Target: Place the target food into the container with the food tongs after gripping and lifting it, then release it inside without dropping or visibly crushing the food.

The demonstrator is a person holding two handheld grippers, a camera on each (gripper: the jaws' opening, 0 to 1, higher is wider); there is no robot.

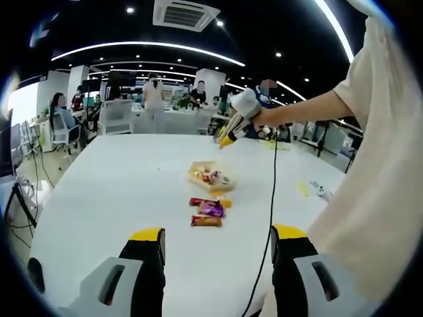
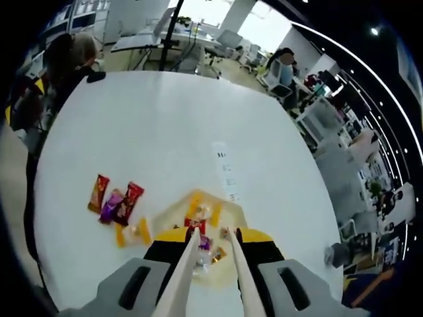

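White table [image 1: 119, 191], yellow container [image 2: 198, 205], red, purple and orange snack wrappers [image 1: 208, 210], pale tongs [image 2: 211, 271].

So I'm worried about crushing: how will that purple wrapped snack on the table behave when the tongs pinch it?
The purple snack looks small and flat in a glossy wrapper, so it is probably light and a bit slippery. It lies flat on the table against other wrapped snacks, so the tongs may slide it before gripping. How fragile the contents are cannot be told.
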